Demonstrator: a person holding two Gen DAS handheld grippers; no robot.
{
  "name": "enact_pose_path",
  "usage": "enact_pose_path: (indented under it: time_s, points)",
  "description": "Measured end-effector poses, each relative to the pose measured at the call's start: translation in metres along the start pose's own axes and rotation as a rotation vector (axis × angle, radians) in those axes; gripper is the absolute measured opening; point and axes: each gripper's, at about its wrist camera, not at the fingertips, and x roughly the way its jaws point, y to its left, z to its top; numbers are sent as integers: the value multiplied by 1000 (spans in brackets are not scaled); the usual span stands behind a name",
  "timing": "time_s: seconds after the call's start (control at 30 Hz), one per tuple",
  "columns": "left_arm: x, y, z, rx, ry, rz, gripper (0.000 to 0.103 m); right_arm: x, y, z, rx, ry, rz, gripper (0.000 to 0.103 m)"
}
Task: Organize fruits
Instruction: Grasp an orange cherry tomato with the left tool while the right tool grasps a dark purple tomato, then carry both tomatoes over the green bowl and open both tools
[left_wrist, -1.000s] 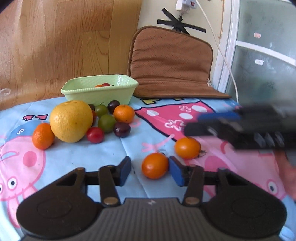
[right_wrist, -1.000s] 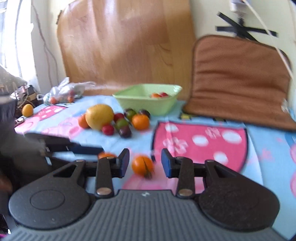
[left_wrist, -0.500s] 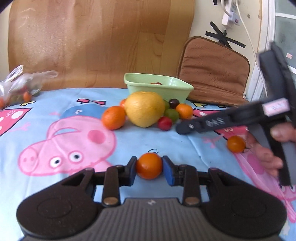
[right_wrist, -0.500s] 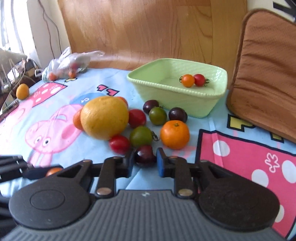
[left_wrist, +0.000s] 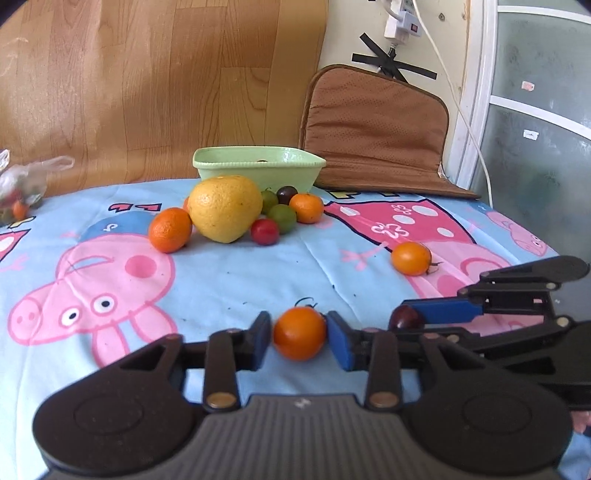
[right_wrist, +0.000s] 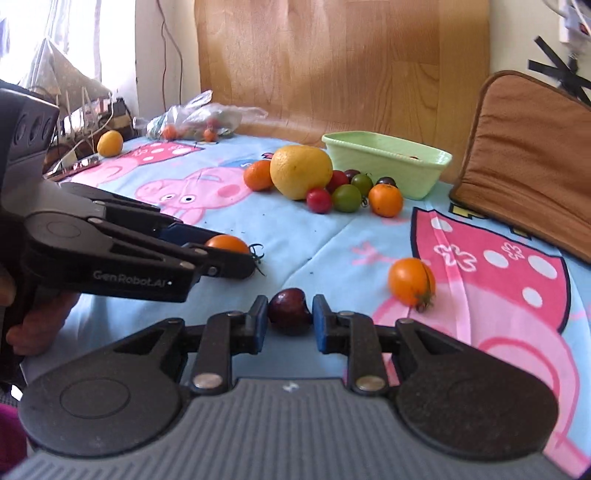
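blue pads of my left hand-held gripper (left_wrist: 299, 338) pinch an orange tomato (left_wrist: 300, 333), and my right hand-held gripper (right_wrist: 287, 319) pinches a dark tomato (right_wrist: 289, 311) the same way. both fruits look held close above the surface (left_wrist: 240, 280), though i cannot tell whether they are fully clear of it. half a second ago the right one was closing on that dark fruit inside the pile; now it has come back beside the left one, well away from the pile. a second ago my left pads stood spread around the orange fruit; now they press its sides. so both picks look done, and i judge the carry to the bowl (left_wrist: 258, 168) comes next.

a second orange tomato (right_wrist: 410, 281) lies alone on the pink print to my right, not moved. farther out the pile remains: big yellow citrus (left_wrist: 225, 208), two mandarins, green, red and dark tomatoes, just before the bowl. a bag (right_wrist: 195, 120) of more fruit lies far left by the wall.
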Motion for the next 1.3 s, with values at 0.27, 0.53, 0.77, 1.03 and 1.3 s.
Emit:
enact_pose_path:
  time_s: [0.27, 0.53, 0.77, 1.03, 1.3]
  points:
    - [1, 1, -4, 13, -7, 38, 47, -3, 3, -7, 36, -33, 2, 35]
    - [3, -5, -6, 55, -13, 72, 29, -3, 8, -8, 37, -36, -25, 35]
    - [3, -7, -7, 72, -12, 99, 28, -4, 13, -11, 34, -40, -78, 30]
    - [1, -4, -8, 63, -12, 128, 28, -9, 26, -19, 12, -66, -158, 30]
    - [-1, -1, -8, 55, -14, 132, 28, -8, 28, -20, 26, -68, -171, 33]
